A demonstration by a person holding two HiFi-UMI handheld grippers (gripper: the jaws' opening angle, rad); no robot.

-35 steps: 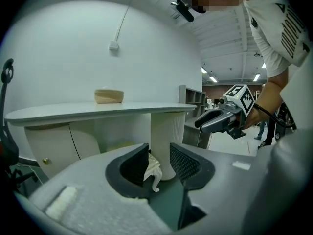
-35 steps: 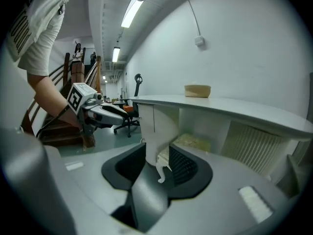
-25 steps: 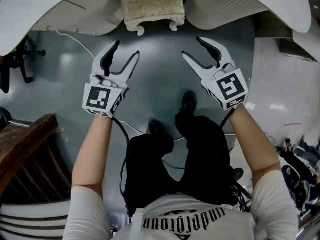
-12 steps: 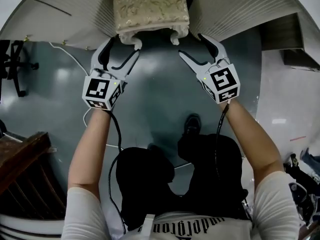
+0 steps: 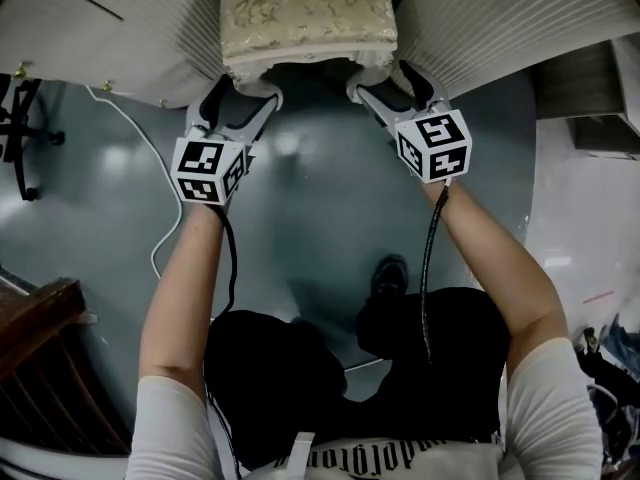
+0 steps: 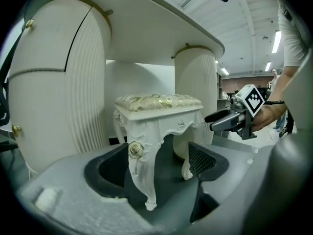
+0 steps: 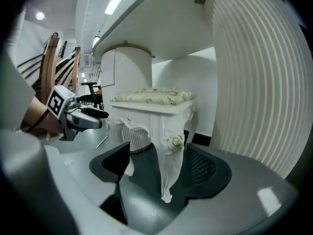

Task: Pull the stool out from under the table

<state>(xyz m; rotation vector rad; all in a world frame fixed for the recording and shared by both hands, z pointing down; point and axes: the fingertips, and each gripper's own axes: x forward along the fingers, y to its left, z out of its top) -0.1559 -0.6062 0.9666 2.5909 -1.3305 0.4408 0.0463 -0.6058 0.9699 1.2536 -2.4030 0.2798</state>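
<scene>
The stool (image 5: 305, 18), carved white with a gold-patterned cushion, stands under the white table (image 5: 110, 38) between two ribbed pedestals. My left gripper (image 5: 240, 103) reaches its front left leg (image 6: 142, 173). That leg stands between the jaws, which are opening, and neither pad touches it. My right gripper (image 5: 385, 80) is at the front right leg (image 7: 168, 168) in the same way: jaws opening, leg in the gap, pads apart from it. Each gripper also shows in the other's view: the right gripper (image 6: 234, 119) and the left gripper (image 7: 78, 115).
Ribbed table pedestals (image 5: 500, 28) flank the stool closely on both sides. A white cable (image 5: 160, 168) trails over the grey floor at left. A black chair base (image 5: 20, 138) stands at far left and a wooden chair (image 5: 40, 368) at the lower left. The person's legs (image 5: 390, 288) are below.
Both grippers have moved forward from the open floor to the stool's front legs, and their jaws have spread wider around them. The stool now fills more of the top of the view.
</scene>
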